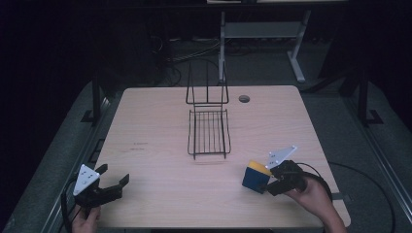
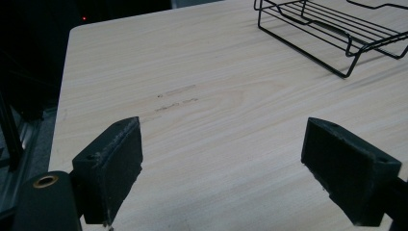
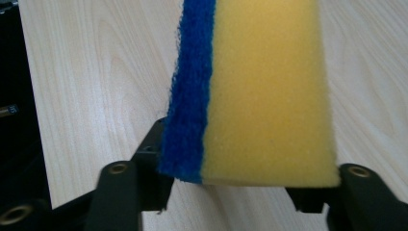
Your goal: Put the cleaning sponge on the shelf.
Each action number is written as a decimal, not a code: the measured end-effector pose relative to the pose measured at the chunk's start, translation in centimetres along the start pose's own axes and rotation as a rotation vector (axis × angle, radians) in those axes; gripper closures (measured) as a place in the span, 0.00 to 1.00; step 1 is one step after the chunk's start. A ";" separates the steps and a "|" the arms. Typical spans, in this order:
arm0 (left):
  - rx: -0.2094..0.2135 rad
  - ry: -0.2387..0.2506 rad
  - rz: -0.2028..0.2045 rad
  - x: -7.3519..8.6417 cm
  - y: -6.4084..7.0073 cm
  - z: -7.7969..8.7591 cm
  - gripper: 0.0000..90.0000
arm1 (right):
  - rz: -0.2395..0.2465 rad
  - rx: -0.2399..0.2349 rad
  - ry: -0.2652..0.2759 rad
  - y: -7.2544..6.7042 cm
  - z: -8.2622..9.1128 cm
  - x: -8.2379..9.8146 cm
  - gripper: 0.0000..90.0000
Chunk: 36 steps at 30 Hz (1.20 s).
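The step in hand looks like the pick-up of the sponge (image 1: 256,176), which sits at the near right of the bench (image 1: 160,189), well apart from the black wire rack (image 1: 209,132) that stands in the middle. The right tool (image 1: 268,183) has the sponge between its jaws; in the right gripper view the jaws sit against the sponge's (image 3: 260,91) two broad faces, one against the blue scouring layer and one against the yellow foam, so the grip appears made, though how firmly the pads bite into the soft foam is hard to judge.

The left tool (image 1: 115,181) rests at the near left corner of the bench with its jaws spread wide and nothing between them; its own view shows bare wood between the two pads (image 2: 110,168).

The next move probably calls for lifting the sponge clear of the bench and carrying it toward the rack's flat wire tray, keeping the squeeze gentle enough not to crush it.

The sponge is a rectangular block, mostly yellow foam with a thinner, fuzzy blue scouring layer bonded to one face, and looks dry and clean.
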<state>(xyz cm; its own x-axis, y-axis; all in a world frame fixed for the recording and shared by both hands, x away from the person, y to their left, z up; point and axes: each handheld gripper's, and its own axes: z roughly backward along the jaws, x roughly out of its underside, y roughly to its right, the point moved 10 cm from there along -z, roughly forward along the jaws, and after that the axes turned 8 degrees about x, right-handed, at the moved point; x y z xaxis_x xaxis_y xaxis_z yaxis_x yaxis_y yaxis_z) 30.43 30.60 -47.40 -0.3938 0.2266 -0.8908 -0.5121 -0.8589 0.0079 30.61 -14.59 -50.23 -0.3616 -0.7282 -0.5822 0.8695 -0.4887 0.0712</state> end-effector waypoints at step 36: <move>-0.003 -0.002 0.004 0.1 -0.2 0.0 0.15 | 0.117 -0.079 0.004 1.7 -0.2 -4.2 0.63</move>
<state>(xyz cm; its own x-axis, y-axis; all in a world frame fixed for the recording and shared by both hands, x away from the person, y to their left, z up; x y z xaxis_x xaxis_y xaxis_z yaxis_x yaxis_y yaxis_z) 30.45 30.79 -47.50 -0.3973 0.2241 -0.8899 -0.5079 -0.8613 0.0099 33.67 -12.21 -47.83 -0.2551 -0.7761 -0.5766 0.9296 -0.3610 0.0746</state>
